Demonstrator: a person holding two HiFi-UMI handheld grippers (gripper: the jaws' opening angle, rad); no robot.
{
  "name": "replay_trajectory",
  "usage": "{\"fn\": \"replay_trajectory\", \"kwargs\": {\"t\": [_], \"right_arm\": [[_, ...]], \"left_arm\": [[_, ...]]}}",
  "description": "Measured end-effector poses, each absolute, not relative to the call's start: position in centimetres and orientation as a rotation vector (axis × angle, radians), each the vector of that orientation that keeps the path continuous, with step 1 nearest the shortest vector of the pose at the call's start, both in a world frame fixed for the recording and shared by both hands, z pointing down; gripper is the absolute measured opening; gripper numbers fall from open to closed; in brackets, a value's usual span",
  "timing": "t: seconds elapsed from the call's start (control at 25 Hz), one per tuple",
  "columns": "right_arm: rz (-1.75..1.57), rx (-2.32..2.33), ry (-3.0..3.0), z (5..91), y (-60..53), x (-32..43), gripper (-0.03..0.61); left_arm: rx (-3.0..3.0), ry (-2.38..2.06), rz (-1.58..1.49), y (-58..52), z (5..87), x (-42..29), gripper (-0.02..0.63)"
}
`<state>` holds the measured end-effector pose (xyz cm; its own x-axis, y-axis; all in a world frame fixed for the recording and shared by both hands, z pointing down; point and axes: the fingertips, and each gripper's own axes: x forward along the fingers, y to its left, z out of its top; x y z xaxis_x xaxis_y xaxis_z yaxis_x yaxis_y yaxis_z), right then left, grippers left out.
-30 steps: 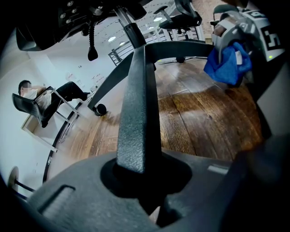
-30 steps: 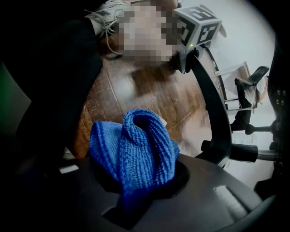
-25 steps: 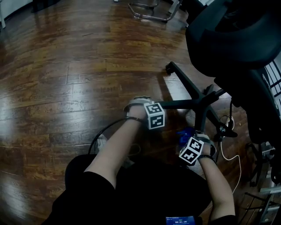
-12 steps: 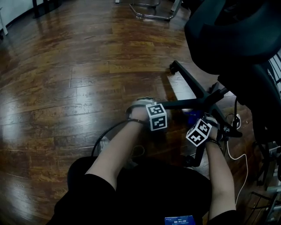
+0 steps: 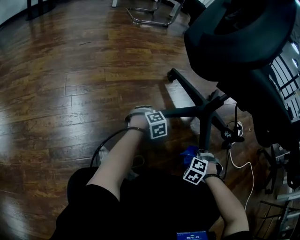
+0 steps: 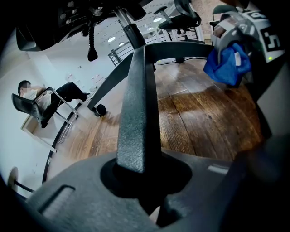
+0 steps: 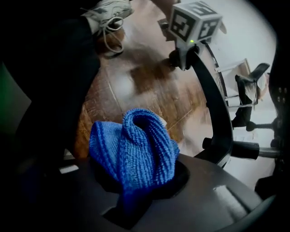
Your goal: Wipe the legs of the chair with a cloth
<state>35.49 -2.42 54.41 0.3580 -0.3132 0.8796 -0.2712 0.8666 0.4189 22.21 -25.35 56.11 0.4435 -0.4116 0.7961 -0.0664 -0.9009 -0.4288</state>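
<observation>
**Item 1, left gripper** (image 6: 136, 168): You hold it clamped on the side leg (image 6: 138, 99) of the chair (image 5: 239, 37). The jaws press both flanks of that black, textured bar. The bar runs away from the jaws toward the base hub (image 5: 206, 110).

**Item 2, right gripper** (image 7: 131, 201): It is closed on the cloth (image 7: 133, 149), a blue knit rag. The rag is bunched into a folded lump that stands up out of the jaws.

**Item 3, cloth, location:** In the head view it shows blue just ahead of your right hand. It sits close beside the outer end of the near leg (image 5: 204, 136), the one pointing back toward you. Whether it touches that leg cannot be told. In the left gripper view it sits apart from the side leg.

**Item 4, chair:** It is a black office chair. Its seat and back fill the upper right of the head view, above a star base. One far leg ends in a caster (image 5: 172, 74) resting on the floor.

**Item 5, floor** (image 5: 70, 93): The floor is dark, glossy wood planks.

**Item 6, white cable** (image 5: 243, 164): It loops on the planks to the right of the base.

**Item 7, shoe** (image 7: 108, 11): It is a light-coloured lace-up shoe on the floor, at the top of the right gripper view.
</observation>
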Motion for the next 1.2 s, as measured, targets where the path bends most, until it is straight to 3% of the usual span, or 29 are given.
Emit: {"fn": "replay_trajectory", "kwargs": {"t": [0.52,0.72,1.0,1.2], "right_arm": [[-0.095,0.974,-1.232,47.9,-21.0,41.0,0.084],[-0.165,0.836,-1.182,49.6,-17.6,39.7,0.087],[-0.029,0.542,-1.216,53.9,-3.3,35.6,0.087],[0.022,0.510,-1.198,54.5,-2.4,35.7,0.086]], "left_arm": [[-2.365,0.405,-1.417,-25.1,55.7,22.9,0.058],[-2.367,0.409,-1.419,-25.2,55.8,22.6,0.058],[-2.362,0.411,-1.431,-25.2,56.0,22.4,0.058],[-2.365,0.418,-1.436,-25.2,56.1,22.4,0.058]]}}
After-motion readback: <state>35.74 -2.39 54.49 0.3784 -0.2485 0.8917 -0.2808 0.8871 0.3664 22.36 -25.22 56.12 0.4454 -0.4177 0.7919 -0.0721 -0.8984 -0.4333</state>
